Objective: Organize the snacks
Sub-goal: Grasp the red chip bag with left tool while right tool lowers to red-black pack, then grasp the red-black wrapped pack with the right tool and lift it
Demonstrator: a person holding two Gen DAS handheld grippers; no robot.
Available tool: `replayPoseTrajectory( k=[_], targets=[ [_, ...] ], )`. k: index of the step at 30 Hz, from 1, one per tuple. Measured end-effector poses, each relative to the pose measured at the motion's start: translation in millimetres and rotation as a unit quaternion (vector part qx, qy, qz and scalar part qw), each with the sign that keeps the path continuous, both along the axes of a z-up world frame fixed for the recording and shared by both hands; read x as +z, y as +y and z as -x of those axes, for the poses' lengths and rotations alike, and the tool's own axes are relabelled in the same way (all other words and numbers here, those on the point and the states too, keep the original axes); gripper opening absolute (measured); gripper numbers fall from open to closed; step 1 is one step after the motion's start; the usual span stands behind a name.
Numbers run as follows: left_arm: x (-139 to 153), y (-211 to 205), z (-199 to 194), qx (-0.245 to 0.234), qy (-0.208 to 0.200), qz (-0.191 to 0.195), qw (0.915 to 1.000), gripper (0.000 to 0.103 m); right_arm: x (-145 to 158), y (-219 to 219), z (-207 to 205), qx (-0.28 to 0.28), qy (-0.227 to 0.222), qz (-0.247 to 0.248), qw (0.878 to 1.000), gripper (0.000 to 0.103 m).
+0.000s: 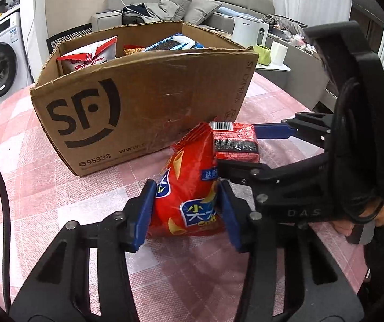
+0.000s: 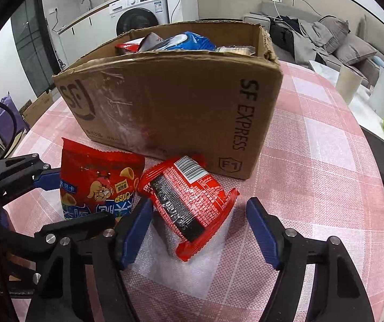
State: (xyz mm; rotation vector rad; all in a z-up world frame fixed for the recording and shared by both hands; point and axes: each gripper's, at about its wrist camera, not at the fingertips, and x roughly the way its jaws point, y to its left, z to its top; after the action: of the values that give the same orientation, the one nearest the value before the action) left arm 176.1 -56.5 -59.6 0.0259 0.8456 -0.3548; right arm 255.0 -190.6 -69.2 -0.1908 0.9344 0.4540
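The left tongs (image 1: 187,209) are clamping the chip bag (image 1: 189,187) on the tabletop (image 1: 30,187); the right tongs (image 2: 200,228) are straddling the red packet (image 2: 192,204), wide open, gripping nothing. Next: lifting into the cardboard box (image 1: 138,107).

Two close wrist views, both facing the cardboard box (image 1: 143,102).

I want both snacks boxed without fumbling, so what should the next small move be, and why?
Probably close the right tool on the red barcode packet. Its pads sit open on either side of that packet, which lies on the table in front of the cardboard box. The left tool already squeezes the red chip bag, so that one looks ready to lift.
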Motion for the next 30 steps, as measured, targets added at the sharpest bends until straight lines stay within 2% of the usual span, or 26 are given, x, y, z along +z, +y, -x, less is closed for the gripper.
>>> replayPoseTrajectory(
  k=[6, 21, 22, 24, 26, 30],
  targets=[
    [3.1, 4.9, 2.3, 0.004, -0.003, 0.006, 1.0000, 0.038, -0.7, -0.6, 0.8, 0.001, 0.001, 0.001, 1.000, 0.073],
    [20.6, 38.8, 19.9, 0.028, -0.017, 0.013, 0.9994, 0.038, -1.1, 3.5, 1.7, 0.005, -0.002, 0.000, 1.000, 0.073],
    [21.4, 39.6, 20.7, 0.028, -0.018, 0.013, 0.9993, 0.038, -1.4, 4.9, 2.9, 0.006, -0.005, 0.006, 1.000, 0.071],
    [23.1, 41.3, 22.5, 0.029, -0.019, 0.014, 0.9993, 0.038, -0.7, 7.6, 5.7, 0.015, -0.008, 0.009, 1.000, 0.059],
    [23.3, 42.9, 24.8, 0.030, -0.020, 0.013, 0.9993, 0.038, -0.1, 8.0, 6.5, 0.017, -0.009, 0.010, 1.000, 0.051],
    [25.8, 44.7, 25.0, 0.032, -0.024, 0.012, 0.9992, 0.038, 0.4, 5.9, 9.5, 0.022, -0.010, 0.005, 1.000, 0.048]
  ],
)
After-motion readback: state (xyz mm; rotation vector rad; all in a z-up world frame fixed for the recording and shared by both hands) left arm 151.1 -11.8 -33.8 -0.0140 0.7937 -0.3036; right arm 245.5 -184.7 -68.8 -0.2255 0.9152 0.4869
